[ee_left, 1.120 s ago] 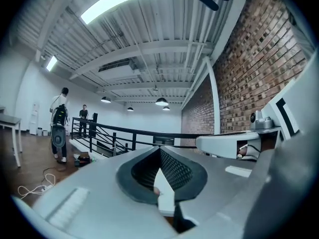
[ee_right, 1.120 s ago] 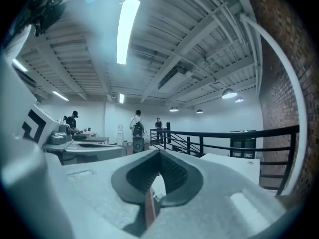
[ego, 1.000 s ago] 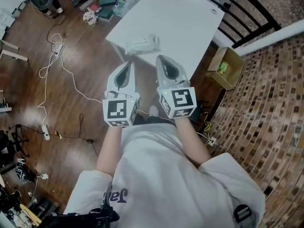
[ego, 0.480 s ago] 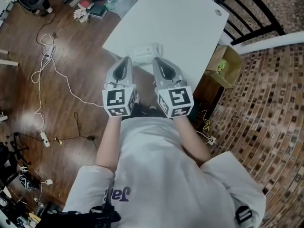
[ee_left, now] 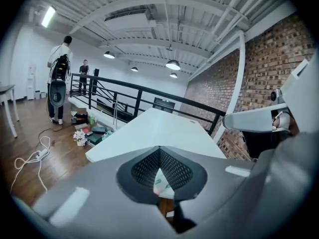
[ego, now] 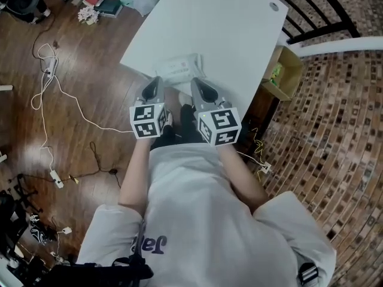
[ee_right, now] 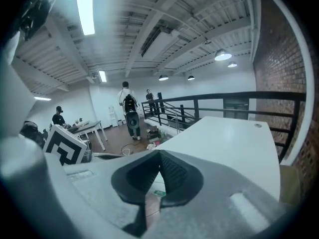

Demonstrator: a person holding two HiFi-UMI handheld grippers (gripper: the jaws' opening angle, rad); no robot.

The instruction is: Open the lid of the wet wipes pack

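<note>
Since a second before, you brought both claws down to the wet wipes pack (ego: 179,68) at the table (ego: 233,28) edge. The left gripper (ego: 157,82) and right gripper (ego: 195,82) were closed and empty, flanking it, probably ready for the lid.

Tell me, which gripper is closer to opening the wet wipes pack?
Probably the right. The right gripper points straight at the wet wipes pack; the left gripper aims at its left corner. Both are shut.
</note>
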